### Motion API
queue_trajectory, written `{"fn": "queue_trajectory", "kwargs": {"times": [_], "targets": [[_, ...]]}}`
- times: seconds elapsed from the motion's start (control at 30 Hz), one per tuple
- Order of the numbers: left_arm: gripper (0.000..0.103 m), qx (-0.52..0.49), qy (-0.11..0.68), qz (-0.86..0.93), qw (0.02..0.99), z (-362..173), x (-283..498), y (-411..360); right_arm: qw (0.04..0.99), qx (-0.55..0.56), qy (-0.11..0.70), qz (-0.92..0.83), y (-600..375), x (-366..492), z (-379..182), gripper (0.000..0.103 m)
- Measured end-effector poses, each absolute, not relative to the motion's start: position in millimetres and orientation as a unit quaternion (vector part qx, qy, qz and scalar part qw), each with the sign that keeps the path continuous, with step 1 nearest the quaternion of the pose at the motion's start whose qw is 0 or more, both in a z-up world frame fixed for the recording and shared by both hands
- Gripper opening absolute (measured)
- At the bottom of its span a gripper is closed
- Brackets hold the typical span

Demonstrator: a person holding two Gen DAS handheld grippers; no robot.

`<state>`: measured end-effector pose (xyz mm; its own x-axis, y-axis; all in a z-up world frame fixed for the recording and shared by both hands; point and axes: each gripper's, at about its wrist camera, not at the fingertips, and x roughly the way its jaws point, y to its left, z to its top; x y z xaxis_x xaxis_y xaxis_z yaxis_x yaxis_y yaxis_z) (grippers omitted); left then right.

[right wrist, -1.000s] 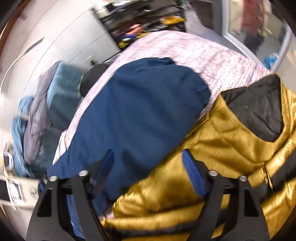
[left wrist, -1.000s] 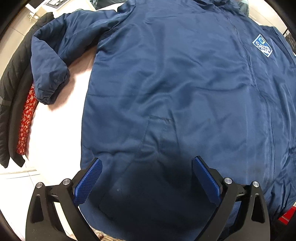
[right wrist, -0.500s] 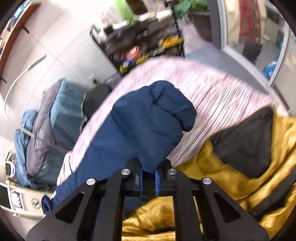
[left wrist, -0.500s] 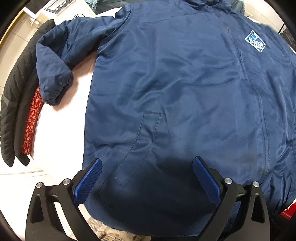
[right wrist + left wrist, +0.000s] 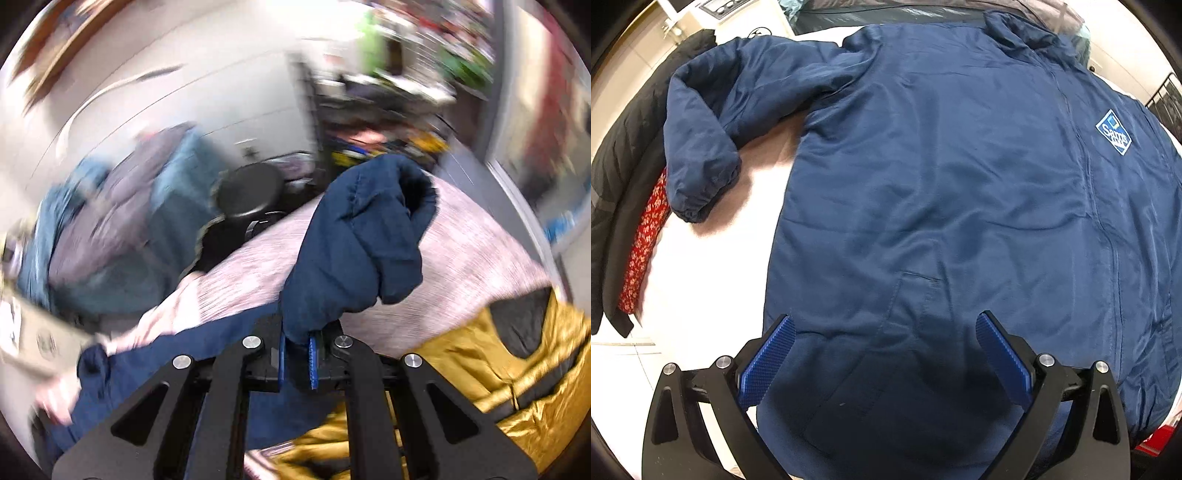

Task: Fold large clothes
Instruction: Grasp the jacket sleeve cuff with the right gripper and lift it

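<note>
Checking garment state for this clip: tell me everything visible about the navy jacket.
The navy jacket lies front up and spread flat on a pale bed cover. It looks smooth, lightly padded and slightly shiny, with a closed centre zip, collar, welt pocket and a blue-and-white chest logo. One sleeve is bent back on itself, its elastic cuff resting on the cover. The other sleeve is pinched in the shut right gripper and lifted. The open left gripper hovers over the hem.

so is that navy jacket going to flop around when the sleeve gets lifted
Probably floppy: the sleeve droops in folds above the right hand-held gripper pinching it. The navy jacket looks padded, so likely bulky rather than heavy. Its sheen suggests it may slide.
</note>
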<state>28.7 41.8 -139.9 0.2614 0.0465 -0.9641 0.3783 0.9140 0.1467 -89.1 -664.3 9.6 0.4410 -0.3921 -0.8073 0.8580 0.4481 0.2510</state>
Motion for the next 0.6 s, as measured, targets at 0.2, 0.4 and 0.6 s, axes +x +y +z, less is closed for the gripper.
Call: {"fn": "queue_trajectory", "kwargs": {"times": [0.2,0.4,0.6], "targets": [[0.096,0.155,0.599,-0.094,0.780,-143.4,36.4,64.1,0.849,0.189,0.409,-0.278,-545.2,31.4,29.8,0.009],[0.096,0.128,0.596,-0.076,0.789,-136.2,46.4,88.6,0.871,0.125,0.460,-0.117,-397.2,126.9,12.0,0.009],[0.096,0.106,0.595,-0.054,0.795,-129.1,50.6,111.6,0.864,0.106,0.492,-0.009,-273.3,181.9,-12.9,0.008]]}}
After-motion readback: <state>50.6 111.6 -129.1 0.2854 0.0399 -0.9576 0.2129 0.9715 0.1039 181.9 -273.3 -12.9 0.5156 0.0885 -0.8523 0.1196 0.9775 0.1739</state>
